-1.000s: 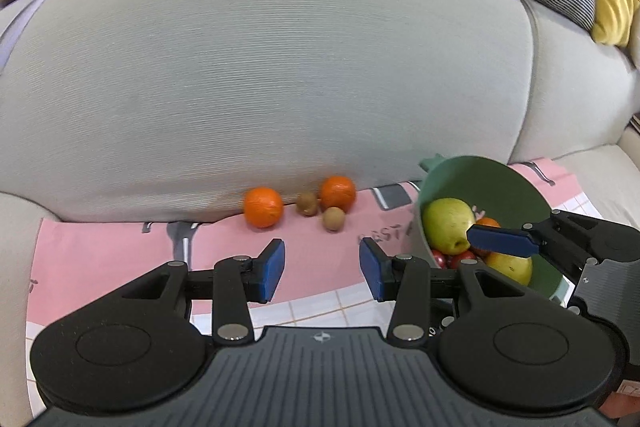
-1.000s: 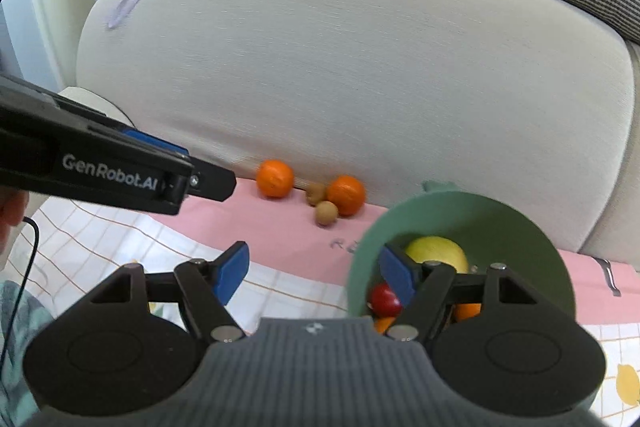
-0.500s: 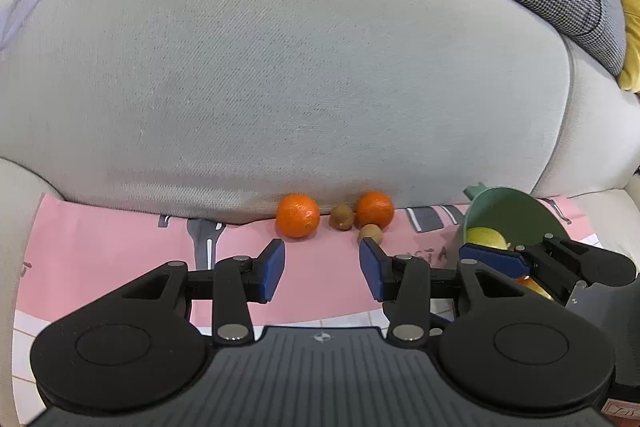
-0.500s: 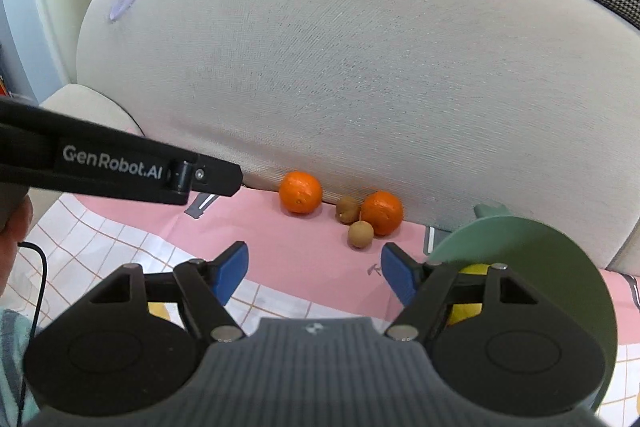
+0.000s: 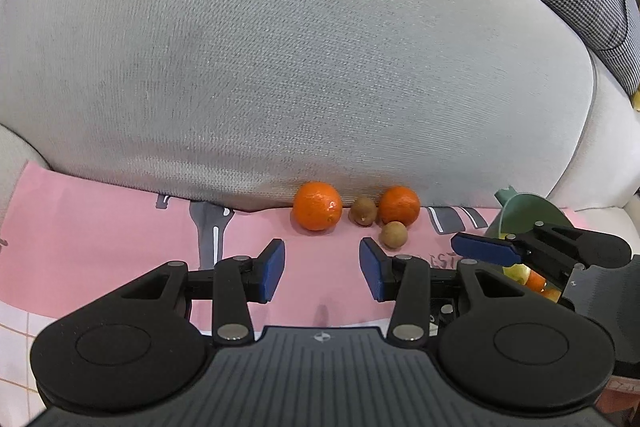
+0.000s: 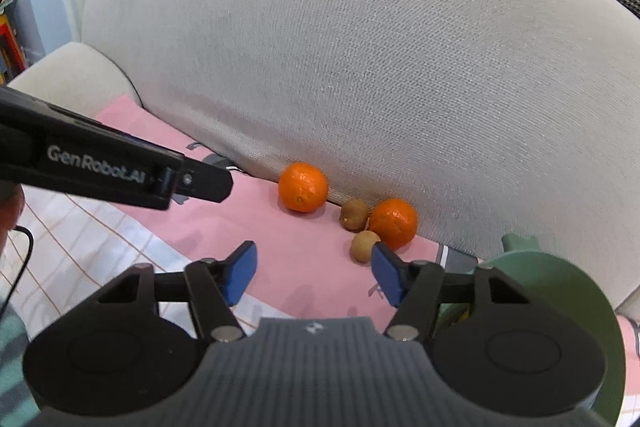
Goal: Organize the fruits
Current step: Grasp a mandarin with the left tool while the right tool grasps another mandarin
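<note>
Since a second ago both my claws have pushed forward toward the sofa back, so the loose fruit now sits larger, just above centre in each view, and the green bowl (image 5: 532, 211) has slid to the right edge. My left claw (image 5: 322, 269) is spread wide and empty, lined up under the nearer orange (image 5: 317, 205). My right claw (image 6: 312, 275) is equally wide and holds nothing; its right pad sits just beside a small brown fruit (image 6: 363, 245).

The four loose pieces lie on the pink cloth (image 5: 100, 239), seemingly touching the sofa cushion (image 5: 300, 59), probably rolled there: two oranges, the second (image 5: 399, 205) right of the first, with another brown fruit (image 5: 363, 211) between them.

The bowl's contents are mostly hidden by my right claw (only yellow and orange scraps show), so I cannot count them.
</note>
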Demonstrator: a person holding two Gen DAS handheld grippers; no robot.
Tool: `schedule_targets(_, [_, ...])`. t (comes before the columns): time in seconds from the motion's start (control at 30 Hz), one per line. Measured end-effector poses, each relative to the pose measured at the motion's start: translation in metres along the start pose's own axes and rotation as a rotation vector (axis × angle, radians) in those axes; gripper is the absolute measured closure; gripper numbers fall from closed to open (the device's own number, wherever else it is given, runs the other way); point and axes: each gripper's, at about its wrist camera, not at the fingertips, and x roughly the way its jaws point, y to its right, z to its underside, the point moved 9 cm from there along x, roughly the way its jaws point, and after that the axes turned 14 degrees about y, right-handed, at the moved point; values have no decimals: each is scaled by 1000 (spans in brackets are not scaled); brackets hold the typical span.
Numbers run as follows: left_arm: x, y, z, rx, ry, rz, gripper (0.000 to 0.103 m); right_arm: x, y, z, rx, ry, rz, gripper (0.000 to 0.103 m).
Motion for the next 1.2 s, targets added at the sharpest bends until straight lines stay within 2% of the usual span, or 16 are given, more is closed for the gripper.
schedule_targets(0.23, [20, 0, 4, -3, -15, 22, 52, 23, 8, 3, -46, -14, -6, 54])
schedule_targets(0.37, [35, 3, 4, 1, -17, 24, 52, 36, 17, 3, -74, -18, 24, 55])
schedule_targets(0.47, [49, 5, 3, -6, -22, 23, 51, 48, 30, 1, -53, -39, 70, 55])
schedule_targets(0.53, [57, 6, 2, -13, -26, 24, 47, 56, 39, 1, -25, -55, 102, 54])
schedule_targets(0.7, [77, 3, 6, -45, -49, 19, 46, 74, 55, 1, 14, -90, 140, 54])
schedule_targets(0.83, [91, -2, 9, -87, -72, 16, 46, 85, 62, 2, 37, -108, 145, 54])
schedule_targets(1.2, [112, -7, 22, -123, -130, 3, 46, 103, 66, 7, 86, -173, 107, 54])
